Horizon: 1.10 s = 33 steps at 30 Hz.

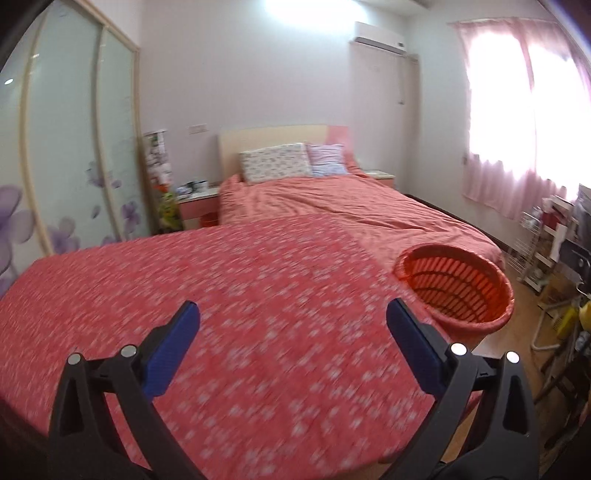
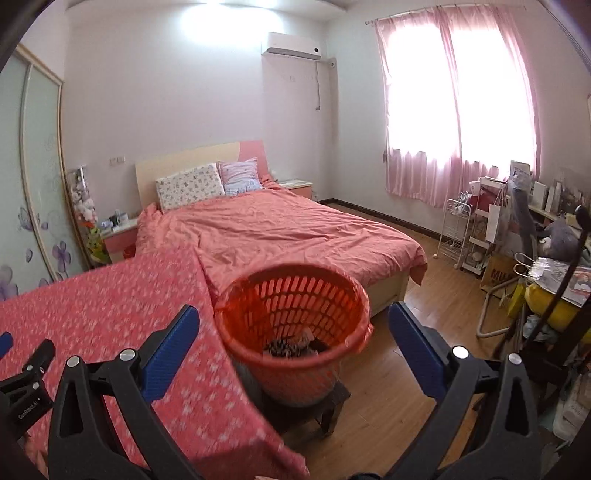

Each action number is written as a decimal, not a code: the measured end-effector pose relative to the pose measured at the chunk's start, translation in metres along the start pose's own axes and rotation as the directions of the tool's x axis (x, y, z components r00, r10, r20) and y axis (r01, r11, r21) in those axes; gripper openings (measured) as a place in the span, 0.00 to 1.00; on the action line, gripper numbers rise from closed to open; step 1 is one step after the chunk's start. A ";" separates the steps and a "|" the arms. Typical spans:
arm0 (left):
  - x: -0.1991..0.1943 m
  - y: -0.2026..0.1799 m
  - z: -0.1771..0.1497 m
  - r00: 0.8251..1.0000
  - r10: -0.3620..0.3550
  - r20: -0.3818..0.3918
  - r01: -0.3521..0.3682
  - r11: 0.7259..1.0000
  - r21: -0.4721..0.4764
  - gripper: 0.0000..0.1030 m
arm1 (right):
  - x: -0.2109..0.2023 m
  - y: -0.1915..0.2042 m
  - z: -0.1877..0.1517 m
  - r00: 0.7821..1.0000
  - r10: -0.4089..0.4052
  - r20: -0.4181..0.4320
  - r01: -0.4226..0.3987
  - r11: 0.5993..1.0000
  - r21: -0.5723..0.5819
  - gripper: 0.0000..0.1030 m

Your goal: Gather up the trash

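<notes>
Left gripper (image 1: pixel 293 314) gapes wide over the desk (image 1: pixel 221 295). Right gripper (image 2: pixel 293 317), also wide, faces the basket (image 2: pixel 295 373) holding trash (image 2: pixel 291 347).

Daylight floods in through the pink curtains (image 2: pixel 458 110) on the right, blown out to white, and a ceiling light (image 1: pixel 314 9) glares at the top of both views. The floral tabletop cloth (image 1: pixel 229 306) and the orange basket (image 2: pixel 295 317) are smeared by motion blur. Fisheye bending curves the wardrobe doors (image 1: pixel 62 147) at the left, and the corners fall black.
</notes>
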<state>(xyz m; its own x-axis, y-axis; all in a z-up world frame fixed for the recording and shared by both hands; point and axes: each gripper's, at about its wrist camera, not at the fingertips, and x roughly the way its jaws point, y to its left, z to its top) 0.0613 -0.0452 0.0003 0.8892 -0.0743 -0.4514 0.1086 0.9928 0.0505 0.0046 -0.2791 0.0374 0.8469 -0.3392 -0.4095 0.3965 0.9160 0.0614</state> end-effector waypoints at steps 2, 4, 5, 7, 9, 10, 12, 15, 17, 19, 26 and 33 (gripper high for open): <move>-0.014 0.009 -0.011 0.999 0.036 0.001 -0.036 0.999 -0.012 0.96 | -0.009 0.010 -0.009 1.000 -0.006 0.014 0.007 0.999 -0.031 0.98; -0.026 0.016 -0.020 0.998 0.066 0.001 -0.066 0.998 -0.015 0.96 | -0.022 0.018 -0.018 0.997 -0.042 0.061 0.046 0.997 -0.061 0.98; -0.029 0.018 -0.023 0.997 0.079 -0.002 -0.079 0.997 -0.017 0.96 | -0.026 0.023 -0.020 0.995 -0.064 0.080 0.069 0.995 -0.070 0.98; -0.036 0.021 -0.027 0.996 0.092 -0.009 -0.093 0.995 -0.025 0.96 | -0.035 0.030 -0.026 0.989 -0.088 0.116 0.098 0.992 -0.085 0.98; -0.046 0.026 -0.031 0.995 0.097 -0.001 -0.097 0.994 -0.041 0.96 | -0.040 0.036 -0.029 0.988 -0.091 0.123 0.104 0.990 -0.099 0.98; -0.052 0.029 -0.033 0.994 0.110 0.009 -0.109 0.993 -0.050 0.96 | -0.041 0.037 -0.029 0.991 -0.086 0.107 0.097 0.990 -0.099 0.98; -0.060 0.034 -0.034 0.992 0.125 0.021 -0.123 0.991 -0.058 0.96 | -0.044 0.040 -0.031 0.996 -0.059 0.069 0.065 0.994 -0.085 0.98; -0.065 0.036 -0.037 0.991 0.133 0.021 -0.131 0.989 -0.069 0.96 | -0.040 0.037 -0.034 1.000 -0.026 -0.002 0.025 0.998 -0.051 0.98; -0.065 0.038 -0.039 0.991 0.130 0.009 -0.129 0.989 -0.072 0.96 | -0.036 0.038 -0.036 0.998 -0.042 -0.043 0.040 0.998 -0.049 0.98; -0.065 0.039 -0.041 0.992 0.124 -0.006 -0.124 0.989 -0.076 0.96 | -0.030 0.036 -0.037 0.995 -0.060 -0.076 0.057 0.997 -0.047 0.98; -0.069 0.041 -0.041 0.993 0.114 -0.029 -0.116 0.988 -0.105 0.96 | -0.035 0.036 -0.040 0.992 -0.095 -0.084 0.093 0.995 -0.035 0.98; -0.071 0.039 -0.038 0.994 0.109 -0.023 -0.111 0.988 -0.105 0.96 | -0.038 0.040 -0.046 0.990 -0.106 -0.096 0.104 0.994 -0.029 0.98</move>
<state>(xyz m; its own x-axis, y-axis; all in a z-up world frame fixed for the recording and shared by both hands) -0.0139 0.0028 0.0005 0.8851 0.0364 -0.4640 -0.0380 0.9993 0.0059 -0.0282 -0.2194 0.0139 0.7621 -0.4126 -0.4990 0.4719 0.8816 -0.0081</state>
